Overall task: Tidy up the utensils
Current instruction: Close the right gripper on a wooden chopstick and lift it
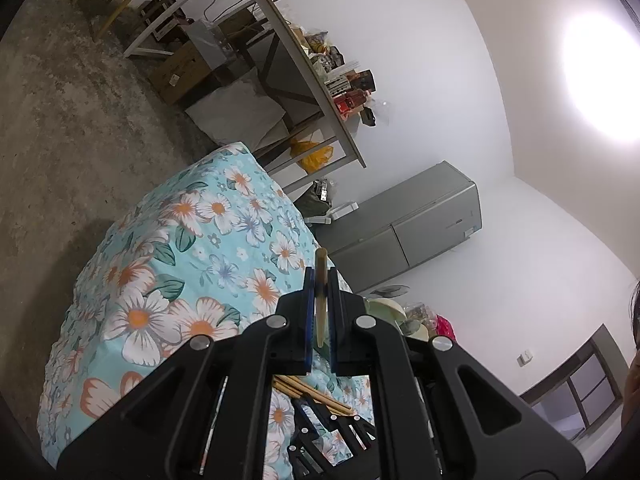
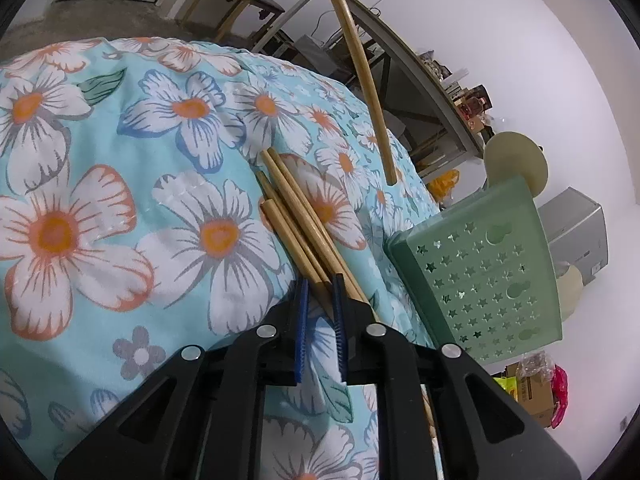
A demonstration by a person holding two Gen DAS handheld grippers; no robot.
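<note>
My left gripper (image 1: 321, 278) is shut on a single wooden chopstick (image 1: 321, 308), seen end-on and held above the table. In the right wrist view that chopstick (image 2: 360, 68) slants down through the air over the cloth. Several more chopsticks (image 2: 296, 220) lie in a loose bundle on the floral tablecloth (image 2: 100, 200). My right gripper (image 2: 320, 282) is down on the bundle's near end, its blue pads closed on chopsticks from it while another stick passes outside the right pad. A green basket (image 2: 488, 272) with star-shaped holes lies tipped just right of the bundle.
Cream plates (image 2: 516, 164) stand behind the green basket. Beyond the cloth-covered table are a long cluttered worktable (image 1: 312, 80), a grey fridge (image 1: 420, 220) and bare concrete floor (image 1: 60, 120). Part of a person shows at the right edge of the left wrist view.
</note>
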